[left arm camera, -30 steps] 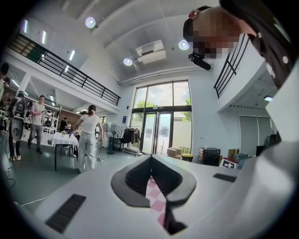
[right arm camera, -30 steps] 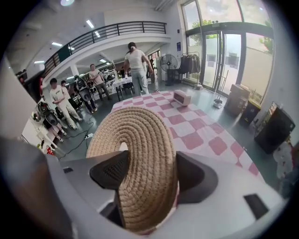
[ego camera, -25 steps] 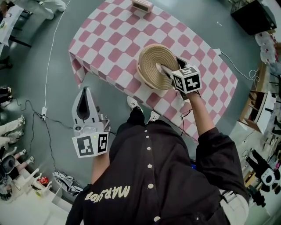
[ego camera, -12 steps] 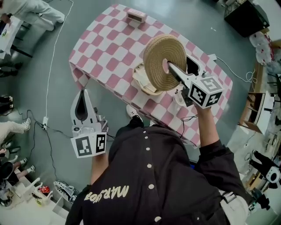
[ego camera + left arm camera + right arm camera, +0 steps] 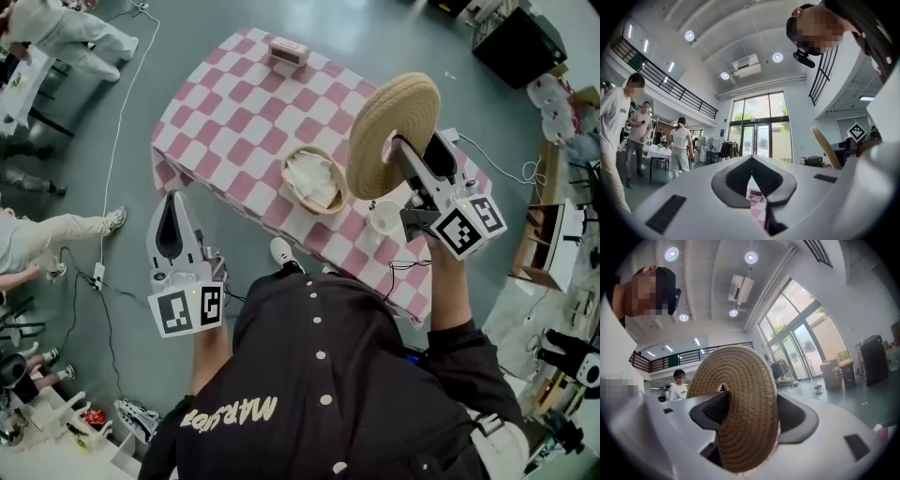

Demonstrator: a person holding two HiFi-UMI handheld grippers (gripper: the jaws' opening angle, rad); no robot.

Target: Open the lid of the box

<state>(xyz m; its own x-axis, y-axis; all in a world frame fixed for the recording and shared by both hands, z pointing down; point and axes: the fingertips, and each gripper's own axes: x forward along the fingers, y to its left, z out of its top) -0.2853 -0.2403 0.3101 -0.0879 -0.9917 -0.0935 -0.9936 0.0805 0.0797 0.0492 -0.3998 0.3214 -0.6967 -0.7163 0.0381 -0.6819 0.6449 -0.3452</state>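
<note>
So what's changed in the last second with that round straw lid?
The right gripper, clamped on the woven lid throughout, lifted it off the basket and carried it up and to the right, tipping it on edge. The basket now stands open, its pale lining showing. The left gripper stayed shut and empty beside the checkered table; the white cup did not move.

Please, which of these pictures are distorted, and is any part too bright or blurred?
Head view: wide-angle, the scene bends around the table, evenly lit, sharp. Left gripper view: round black border, bright windows, the near jaws soft. Right gripper view: same black border, ceiling lamps glare, the woven lid sharp; mosaic covers faces.
</note>
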